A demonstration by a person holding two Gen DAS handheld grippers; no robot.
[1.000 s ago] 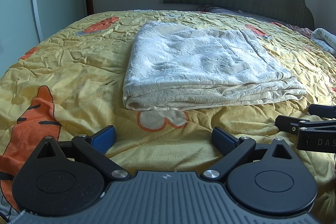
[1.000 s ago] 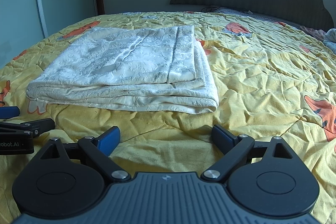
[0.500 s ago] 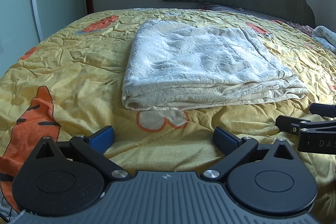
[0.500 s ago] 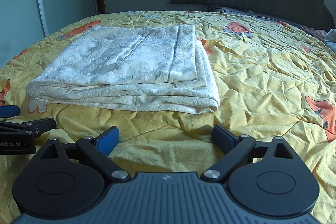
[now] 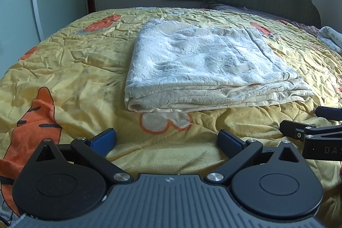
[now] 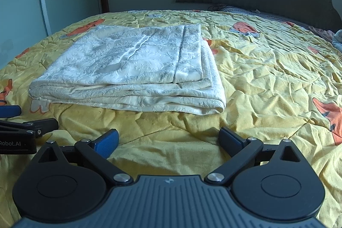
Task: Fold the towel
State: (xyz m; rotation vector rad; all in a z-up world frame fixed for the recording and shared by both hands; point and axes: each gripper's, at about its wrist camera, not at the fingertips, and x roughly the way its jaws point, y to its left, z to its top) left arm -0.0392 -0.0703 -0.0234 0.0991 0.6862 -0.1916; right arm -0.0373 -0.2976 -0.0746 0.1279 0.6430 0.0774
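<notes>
Ahead, folded towel (image 5: 205, 69) on bedspread (image 5: 64, 69), beyond both spread, empty jaws; left gripper (image 5: 166, 142), right gripper (image 6: 168, 140).

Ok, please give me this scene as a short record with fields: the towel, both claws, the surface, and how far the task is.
towel: white towel, folded in several layers, lying flat
surface: yellow quilt with orange carrot prints
left claw: left claw, open, empty, in front of the towel, not touching it
right claw: right claw, open, empty, apart from the towel
task state: towel looks folded
</notes>
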